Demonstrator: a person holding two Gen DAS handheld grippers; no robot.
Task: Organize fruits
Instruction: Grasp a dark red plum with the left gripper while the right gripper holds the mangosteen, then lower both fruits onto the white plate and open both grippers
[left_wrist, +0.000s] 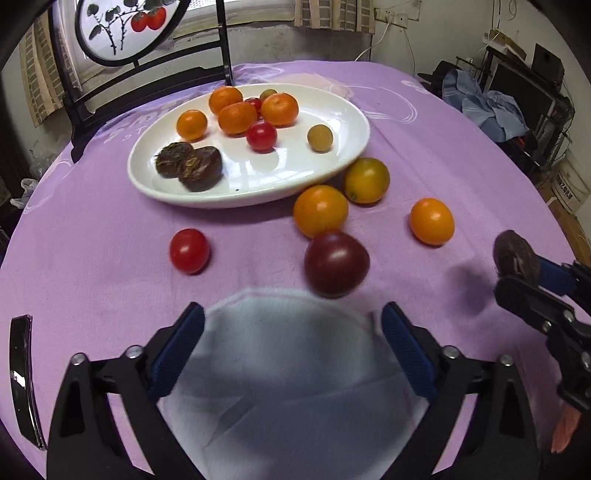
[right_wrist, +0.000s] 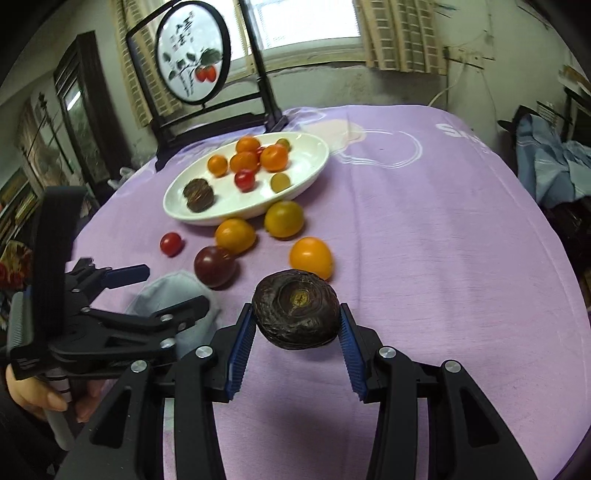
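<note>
A white oval plate (left_wrist: 332, 110) (right_wrist: 314, 147) holds several oranges, small tomatoes and two dark wrinkled fruits (left_wrist: 190, 166). On the purple cloth in front of it lie three orange fruits (left_wrist: 320, 210), a small red tomato (left_wrist: 189, 250) and a dark purple tomato (left_wrist: 336, 264) (right_wrist: 215, 266). My right gripper (right_wrist: 297, 317) (left_wrist: 517, 271) is shut on a dark wrinkled fruit (right_wrist: 297, 308) (left_wrist: 515, 256) and holds it above the cloth. My left gripper (left_wrist: 291, 325) (right_wrist: 173, 291) is open and empty over a pale patch of cloth, just short of the purple tomato.
A black stand with a round painted panel (left_wrist: 122, 26) (right_wrist: 192, 62) stands at the table's far left edge, behind the plate. The round table drops off on the right, where blue cloth (left_wrist: 484, 103) lies over furniture.
</note>
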